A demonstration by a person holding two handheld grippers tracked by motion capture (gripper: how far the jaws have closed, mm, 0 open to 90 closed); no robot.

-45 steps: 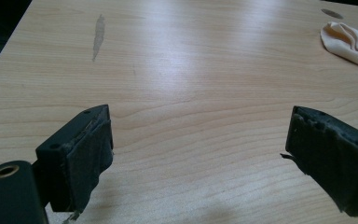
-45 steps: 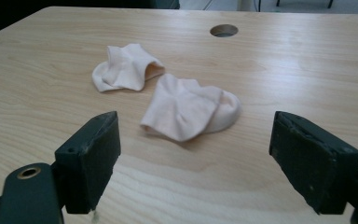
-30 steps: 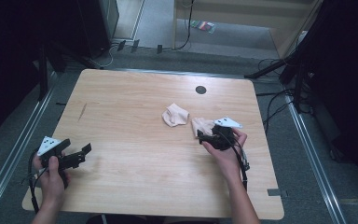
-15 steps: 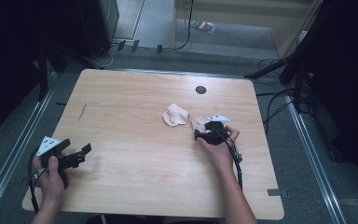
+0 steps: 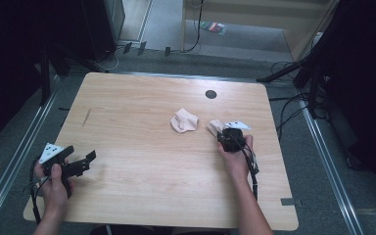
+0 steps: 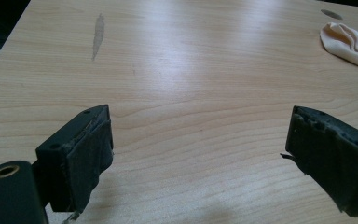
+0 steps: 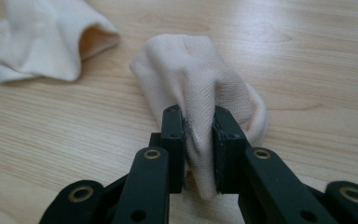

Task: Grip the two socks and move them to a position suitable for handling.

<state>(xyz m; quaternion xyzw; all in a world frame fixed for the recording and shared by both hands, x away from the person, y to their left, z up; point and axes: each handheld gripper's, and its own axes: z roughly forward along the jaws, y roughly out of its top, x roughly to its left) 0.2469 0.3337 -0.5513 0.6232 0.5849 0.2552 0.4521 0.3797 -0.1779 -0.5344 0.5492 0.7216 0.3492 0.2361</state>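
Right of centre in the high view, the right gripper point(image 5: 223, 135) has just been closing and pinches a bunched pale peach knit sock point(image 7: 200, 88). In the right gripper view, its long axis runs from the jaws toward the upper frame, closed end farthest. The left gripper point(image 6: 200, 154) gapes empty at lower left.

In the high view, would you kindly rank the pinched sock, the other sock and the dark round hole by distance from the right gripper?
From the right gripper:
1. Pinched sock, clamped between its jaws.
2. Other sock, to its left.
3. Dark round hole, near the table's far edge.

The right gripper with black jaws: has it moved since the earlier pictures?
Yes. The right gripper has crept up the table towards the round dark hole, and its jaws have just closed on the nearer pale peach fabric sock.
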